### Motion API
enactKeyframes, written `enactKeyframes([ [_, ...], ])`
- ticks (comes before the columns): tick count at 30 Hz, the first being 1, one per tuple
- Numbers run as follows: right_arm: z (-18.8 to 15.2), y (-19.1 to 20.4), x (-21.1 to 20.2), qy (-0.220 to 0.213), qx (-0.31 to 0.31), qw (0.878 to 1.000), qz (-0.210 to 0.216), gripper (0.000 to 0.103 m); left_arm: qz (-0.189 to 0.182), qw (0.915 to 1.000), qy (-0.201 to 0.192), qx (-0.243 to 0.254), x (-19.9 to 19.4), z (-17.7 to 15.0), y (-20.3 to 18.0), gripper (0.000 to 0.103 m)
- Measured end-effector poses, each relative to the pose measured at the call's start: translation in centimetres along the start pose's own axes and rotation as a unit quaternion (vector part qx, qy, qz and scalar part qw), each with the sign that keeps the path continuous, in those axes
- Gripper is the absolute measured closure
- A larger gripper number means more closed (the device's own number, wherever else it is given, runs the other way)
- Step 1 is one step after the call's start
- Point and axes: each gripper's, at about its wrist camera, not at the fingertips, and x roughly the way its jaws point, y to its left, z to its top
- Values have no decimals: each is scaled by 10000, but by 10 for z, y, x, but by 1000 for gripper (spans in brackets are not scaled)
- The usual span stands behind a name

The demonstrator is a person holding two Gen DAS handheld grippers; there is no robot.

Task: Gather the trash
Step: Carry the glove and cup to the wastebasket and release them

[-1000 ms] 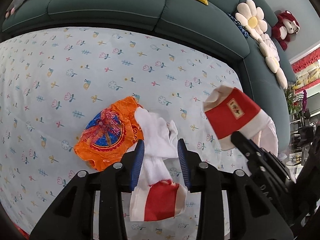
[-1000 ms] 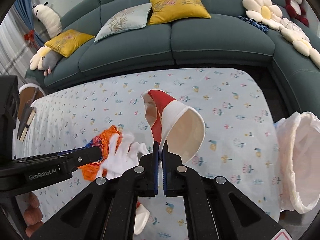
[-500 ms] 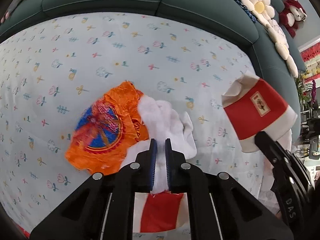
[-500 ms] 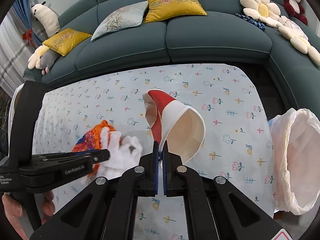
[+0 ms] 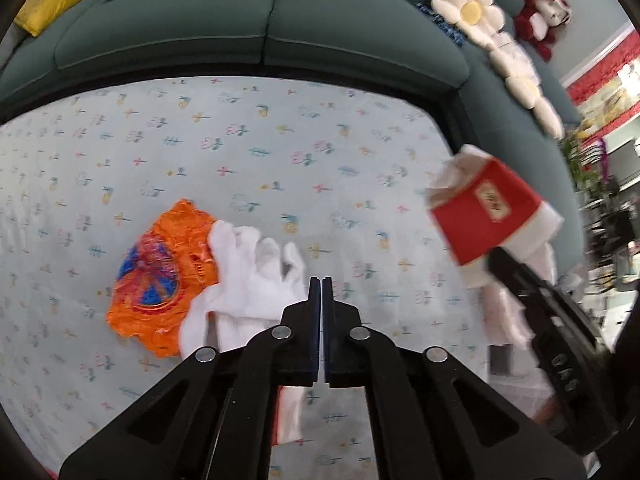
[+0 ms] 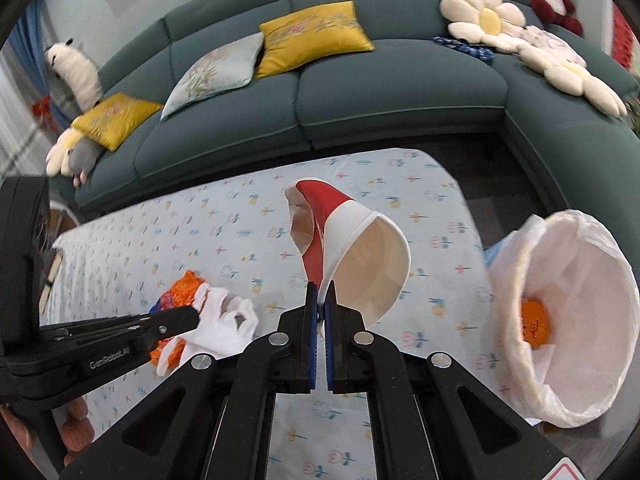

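Leftmost, an orange wrapper and white tissue lie on the floral bench, just left of the left gripper, whose jaws have just closed; whether they pinch tissue is unclear. Open cloth lies ahead. The right gripper clamps a red-and-white paper cup by its rim. Beyond the bench's right edge stands a lined bin, partly cut off.
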Motion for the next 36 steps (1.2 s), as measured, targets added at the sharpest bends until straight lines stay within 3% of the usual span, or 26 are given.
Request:
enactKeyframes([
  [1,-2,-4,0,22,12,10000,-11,100,112,9999,-13,-44,1,1,3,98],
  [4,-6,-12,2,76,28,10000,-25,100,288,9989,145,-351,15,2,24,69],
  [11,-5,-15,8,137,-17,9999,75,100,485,9963,567,-420,46,-3,32,57],
  [13,-6,-14,9,156,-65,9998,83,100,473,9963,612,-375,51,-1,29,59],
  [16,-5,-13,10,177,-94,9998,95,100,352,9966,694,-283,56,-1,21,94],
  [26,-1,-32,-8,-41,49,10000,9,100,-111,9992,344,176,35,0,-34,96],
  [36,-3,-121,-57,-499,824,9939,-540,100,-849,9925,-235,848,15,2,-139,96],
])
